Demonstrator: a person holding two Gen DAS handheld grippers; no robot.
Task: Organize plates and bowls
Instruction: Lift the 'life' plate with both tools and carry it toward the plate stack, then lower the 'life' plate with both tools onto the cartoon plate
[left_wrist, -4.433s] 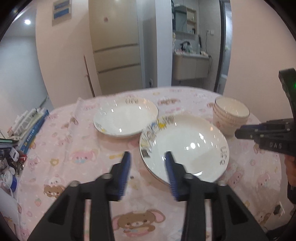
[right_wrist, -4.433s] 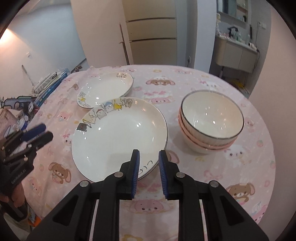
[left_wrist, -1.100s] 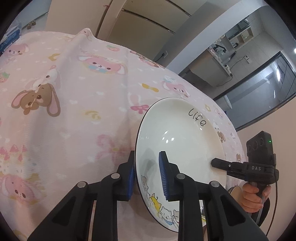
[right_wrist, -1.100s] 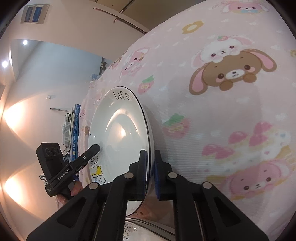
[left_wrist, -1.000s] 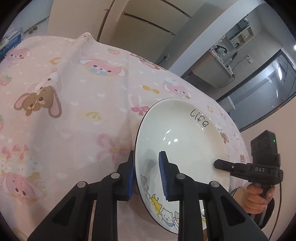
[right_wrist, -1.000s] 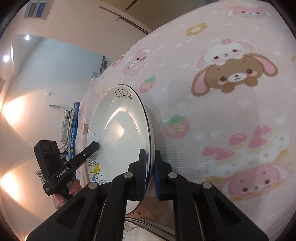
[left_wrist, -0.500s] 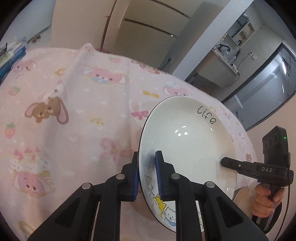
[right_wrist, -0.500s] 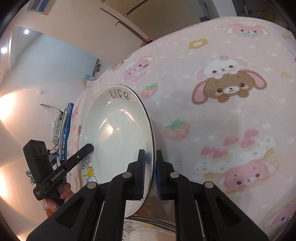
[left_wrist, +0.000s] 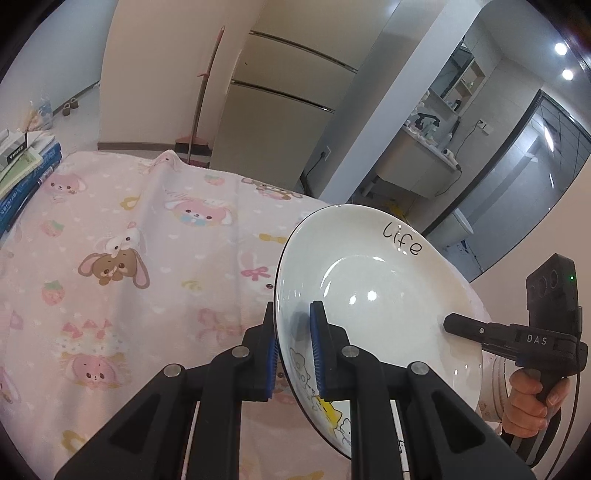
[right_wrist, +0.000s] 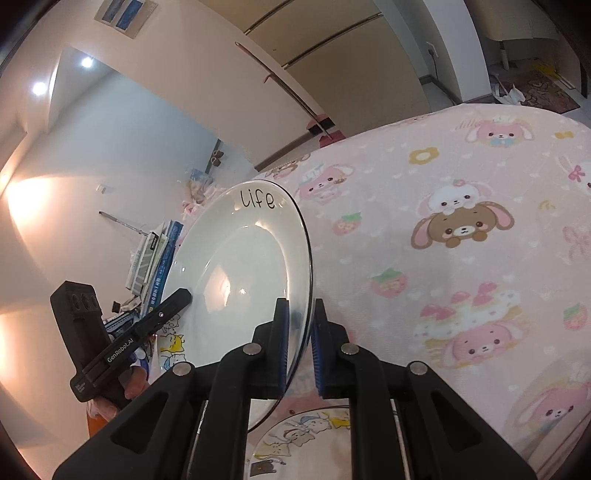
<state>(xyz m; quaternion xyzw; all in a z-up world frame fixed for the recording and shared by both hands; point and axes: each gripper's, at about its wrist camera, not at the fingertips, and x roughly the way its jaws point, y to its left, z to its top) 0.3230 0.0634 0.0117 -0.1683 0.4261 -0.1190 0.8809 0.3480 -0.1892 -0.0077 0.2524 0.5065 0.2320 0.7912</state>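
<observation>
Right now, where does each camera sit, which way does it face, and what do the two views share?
Left wrist: on the left gripper, looking down across the tablecloth toward the fridge; shows its fingers on the plate rim, plus the right gripper and hand.
Right wrist: on the right gripper, facing the tablecloth and books; shows the left gripper.
Shared: the "life" plate, clamped from opposite sides.
</observation>
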